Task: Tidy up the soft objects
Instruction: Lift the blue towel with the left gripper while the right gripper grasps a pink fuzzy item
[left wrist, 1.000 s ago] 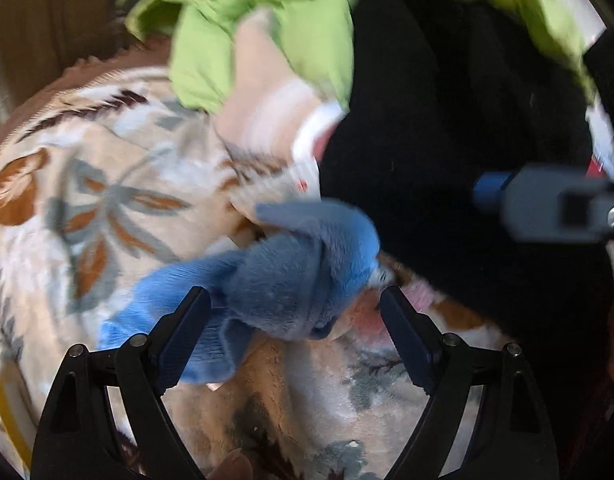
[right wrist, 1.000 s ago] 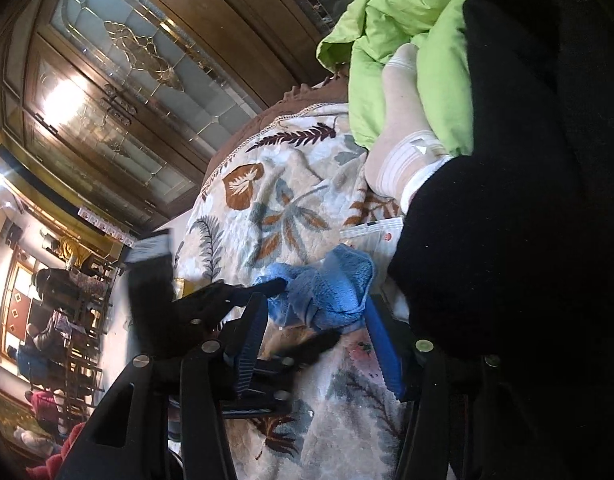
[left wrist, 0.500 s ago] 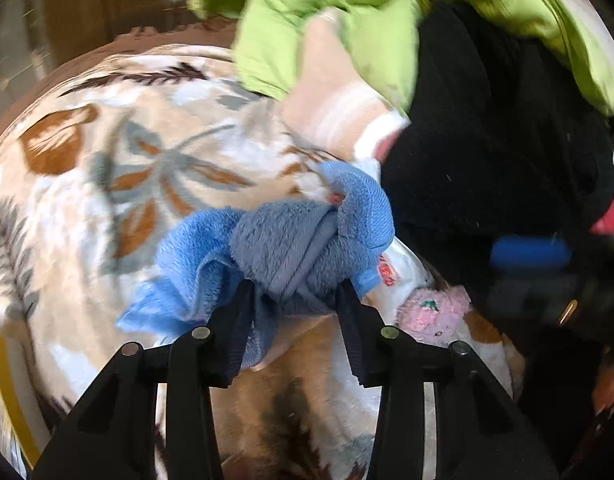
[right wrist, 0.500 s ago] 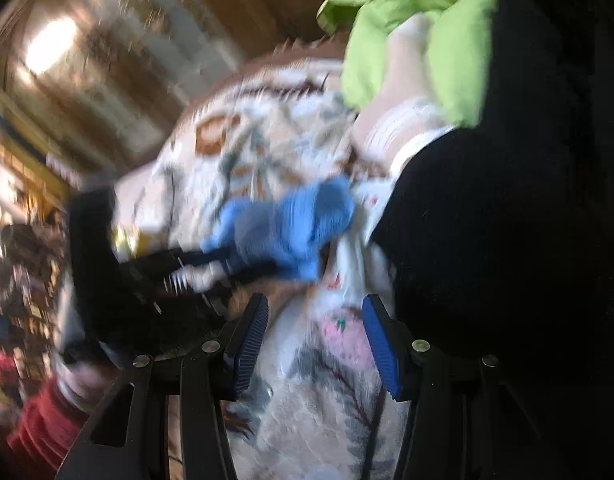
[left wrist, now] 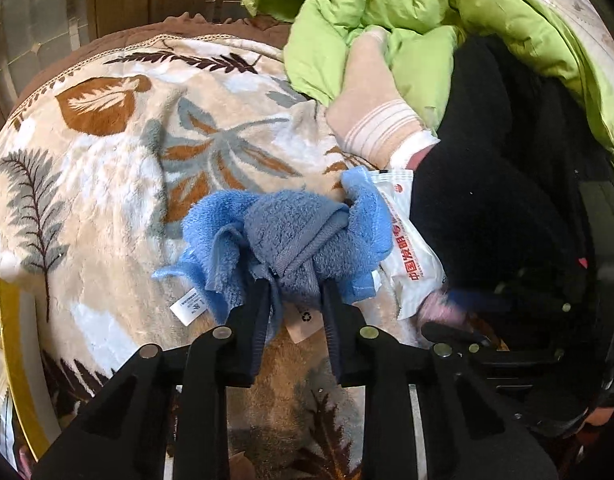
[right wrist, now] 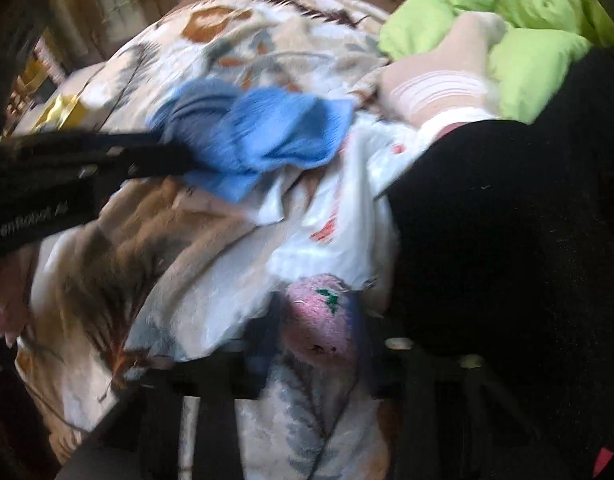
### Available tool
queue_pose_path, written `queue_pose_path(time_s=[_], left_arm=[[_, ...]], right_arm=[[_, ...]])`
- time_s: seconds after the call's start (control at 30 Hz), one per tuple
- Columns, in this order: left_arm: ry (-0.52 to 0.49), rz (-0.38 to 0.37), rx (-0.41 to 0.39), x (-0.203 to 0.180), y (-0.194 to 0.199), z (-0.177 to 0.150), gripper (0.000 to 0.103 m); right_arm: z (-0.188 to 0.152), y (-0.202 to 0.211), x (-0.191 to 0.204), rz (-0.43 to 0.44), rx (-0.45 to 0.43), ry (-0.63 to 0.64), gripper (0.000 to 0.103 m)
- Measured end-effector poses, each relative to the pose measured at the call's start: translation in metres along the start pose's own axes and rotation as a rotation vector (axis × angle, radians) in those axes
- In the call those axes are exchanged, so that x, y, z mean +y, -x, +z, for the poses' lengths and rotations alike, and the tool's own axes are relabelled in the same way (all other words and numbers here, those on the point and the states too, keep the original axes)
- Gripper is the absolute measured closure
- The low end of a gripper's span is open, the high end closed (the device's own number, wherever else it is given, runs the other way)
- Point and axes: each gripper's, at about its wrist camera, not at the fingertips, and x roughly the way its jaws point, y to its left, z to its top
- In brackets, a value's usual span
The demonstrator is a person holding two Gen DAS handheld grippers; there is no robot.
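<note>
A blue towel (left wrist: 291, 232) lies bunched on the leaf-patterned blanket (left wrist: 107, 160), and my left gripper (left wrist: 297, 292) is shut on its near fold. Two white labels hang beneath the towel. In the blurred right wrist view the same towel (right wrist: 275, 132) shows with the left gripper (right wrist: 175, 156) reaching in from the left. My right gripper (right wrist: 313, 308) sits around a small pink plush piece (right wrist: 323, 320), with both fingers pressed on its sides. That pink piece (left wrist: 443, 308) also shows at the towel's right in the left wrist view.
A white packet with red print (left wrist: 411, 248) lies between the towel and a black garment (left wrist: 499, 200). A pale striped sock (left wrist: 371, 120) rests under a green jacket (left wrist: 387, 12). A yellow-edged item (left wrist: 11, 340) sits at the blanket's left edge.
My left gripper closed from wide open onto the blue towel. My right gripper dropped towards the pink piece and narrowed around it.
</note>
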Motion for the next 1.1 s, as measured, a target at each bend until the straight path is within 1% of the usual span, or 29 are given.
queue_pose_path(time_s=[0.07, 0.13, 0.17, 0.2, 0.33, 0.4, 0.47, 0.53, 0.57, 0.6, 0.63, 0.67, 0.7, 0.77, 0.83, 0.87, 0.97, 1.1], left_arm=[[-0.032, -0.009, -0.032, -0.006, 0.006, 0.001, 0.078], [-0.063, -0.023, -0.033, -0.012, 0.01, 0.003, 0.052], [-0.084, -0.028, -0.029, -0.015, 0.01, 0.005, 0.026], [-0.115, -0.034, -0.026, -0.02, 0.011, 0.008, 0.019], [-0.227, 0.012, -0.005, -0.033, 0.005, 0.016, 0.019], [-0.272, 0.012, 0.005, -0.038, 0.001, 0.021, 0.019], [-0.314, 0.006, 0.045, -0.042, -0.009, 0.026, 0.019], [-0.339, 0.017, 0.074, -0.043, -0.02, 0.028, 0.019], [-0.355, 0.028, 0.104, -0.043, -0.03, 0.028, 0.019], [-0.37, 0.053, 0.114, -0.042, -0.037, 0.027, 0.025], [-0.387, 0.084, 0.123, -0.042, -0.044, 0.025, 0.034], [-0.392, 0.109, 0.129, -0.04, -0.049, 0.023, 0.054], [-0.372, 0.097, 0.119, -0.037, -0.048, 0.023, 0.058], [-0.3, 0.055, 0.1, -0.027, -0.041, 0.025, 0.073], [-0.257, 0.048, 0.07, -0.02, -0.032, 0.025, 0.077], [-0.244, 0.047, 0.061, -0.019, -0.03, 0.025, 0.083], [-0.183, 0.046, 0.017, -0.012, -0.015, 0.021, 0.085], [-0.148, 0.031, -0.045, -0.011, 0.008, 0.013, 0.085]], right_arm=[[-0.003, 0.002, -0.002, 0.001, -0.009, -0.008, 0.075], [-0.006, 0.006, -0.007, 0.034, -0.012, -0.039, 0.075], [-0.007, 0.008, -0.008, 0.047, -0.013, -0.048, 0.075], [-0.008, 0.009, -0.009, 0.068, -0.009, -0.057, 0.075], [-0.01, 0.011, -0.01, 0.137, -0.006, -0.092, 0.075], [-0.01, 0.011, -0.009, 0.186, 0.002, -0.104, 0.075], [-0.009, 0.009, -0.007, 0.18, 0.004, -0.097, 0.075], [-0.008, 0.005, -0.009, 0.19, 0.011, -0.117, 0.075], [-0.008, 0.004, -0.009, 0.192, 0.011, -0.122, 0.074], [-0.007, 0.004, -0.01, 0.196, 0.011, -0.129, 0.073], [-0.008, 0.003, -0.011, 0.199, 0.013, -0.132, 0.073], [-0.008, 0.003, -0.011, 0.199, 0.013, -0.132, 0.073], [-0.008, 0.003, -0.012, 0.202, 0.012, -0.136, 0.072], [-0.009, 0.004, -0.013, 0.208, 0.007, -0.145, 0.072], [-0.01, 0.007, -0.016, 0.216, -0.007, -0.162, 0.073], [-0.01, 0.008, -0.016, 0.217, -0.011, -0.165, 0.073], [-0.014, 0.017, -0.016, 0.23, -0.033, -0.175, 0.073], [-0.017, 0.029, -0.008, 0.237, -0.062, -0.156, 0.075]])
